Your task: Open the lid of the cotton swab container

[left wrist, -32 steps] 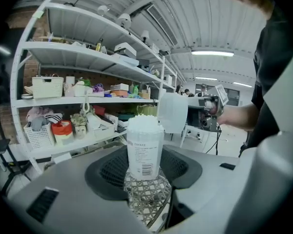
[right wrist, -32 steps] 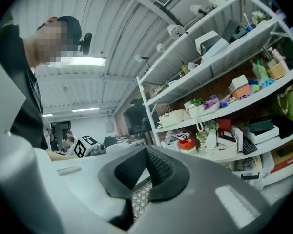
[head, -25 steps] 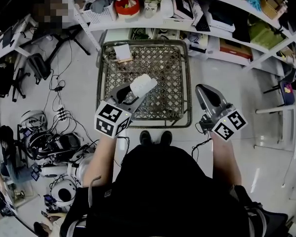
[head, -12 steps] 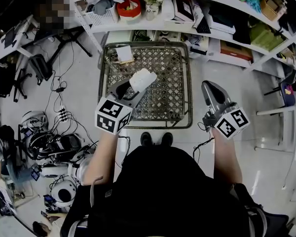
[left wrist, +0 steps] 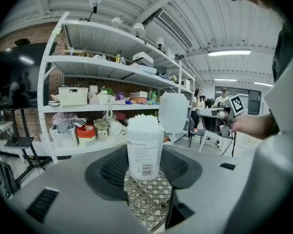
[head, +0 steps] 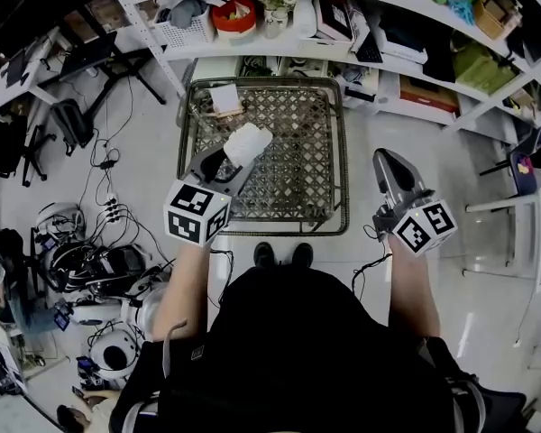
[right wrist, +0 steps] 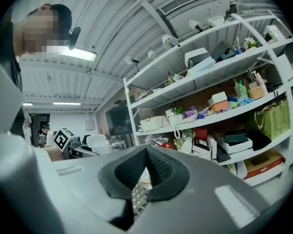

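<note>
The cotton swab container (left wrist: 145, 150) is a clear tub with a label, and white swab tips show at its top. Its translucent lid (left wrist: 173, 112) stands flipped up behind the right rim. My left gripper (left wrist: 144, 167) is shut on the tub's lower body and holds it upright above the lattice table (head: 288, 124). In the head view the container (head: 250, 142) sticks out past the left gripper (head: 220, 164). My right gripper (head: 385, 162) hangs off the table's right side, shut and empty; its pads (right wrist: 154, 169) meet with nothing between them.
A small white box (head: 225, 97) lies at the table's far left corner. Crowded shelves (head: 343, 16) run behind the table. Cables and gear (head: 99, 260) cover the floor at the left. A white stand (head: 523, 233) is at the right.
The left gripper with the container has drifted slightly up and to the left in the head view. The right gripper has shifted a little to the right, still shut.
</note>
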